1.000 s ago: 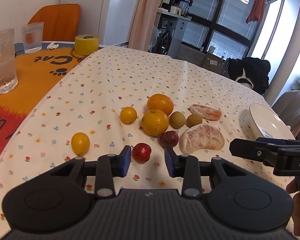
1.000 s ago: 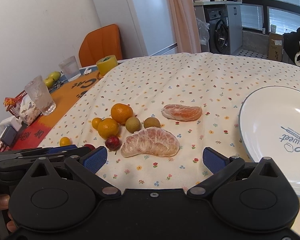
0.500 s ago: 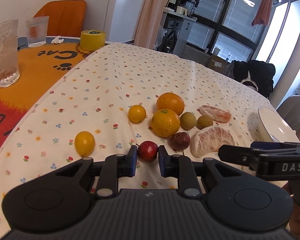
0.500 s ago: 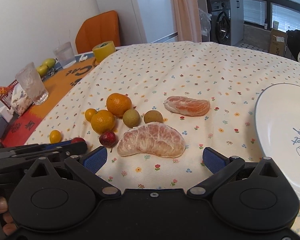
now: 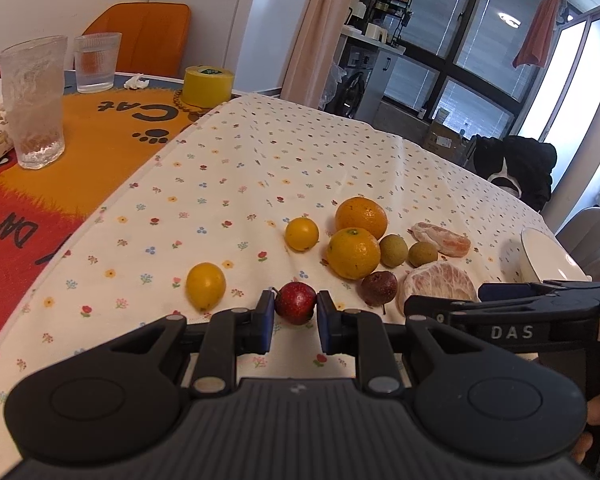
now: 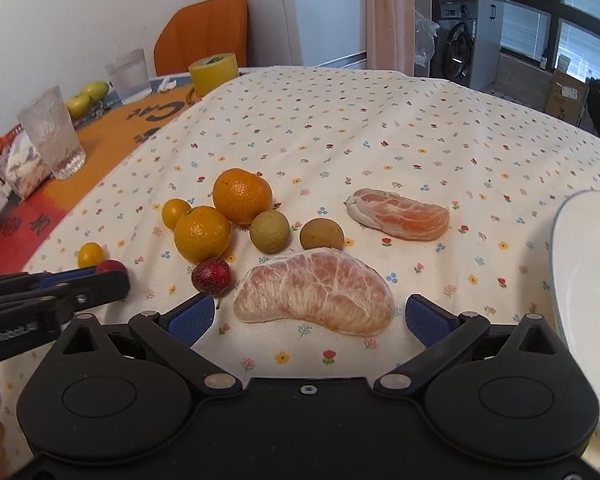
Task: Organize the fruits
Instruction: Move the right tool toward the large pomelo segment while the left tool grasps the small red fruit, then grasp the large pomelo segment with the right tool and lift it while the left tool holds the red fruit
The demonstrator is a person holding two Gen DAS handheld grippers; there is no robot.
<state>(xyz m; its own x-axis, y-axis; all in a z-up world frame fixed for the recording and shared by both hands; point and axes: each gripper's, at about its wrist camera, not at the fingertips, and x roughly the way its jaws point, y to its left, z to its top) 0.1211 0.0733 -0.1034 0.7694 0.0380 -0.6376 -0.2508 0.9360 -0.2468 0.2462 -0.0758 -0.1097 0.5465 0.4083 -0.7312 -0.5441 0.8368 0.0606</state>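
The desk [image 6: 380, 120] carries a plate [image 6: 588, 280] right of the big pomelo wedge [image 6: 316, 292]. The right gripper [image 6: 306, 314] gapes wide around that wedge. Left of it, the left gripper [image 5: 294, 314] clasps a red berry [image 5: 296, 302].

Two ribbed glasses [image 5: 34, 102] and a yellow tape roll [image 5: 207, 86] stand on the orange mat [image 5: 100, 132] before an orange chair [image 5: 148, 36].

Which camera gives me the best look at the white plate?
The right wrist view: the white plate fills its right edge, printed face showing. The left wrist view catches only a thin edge-on sliver behind the right gripper.
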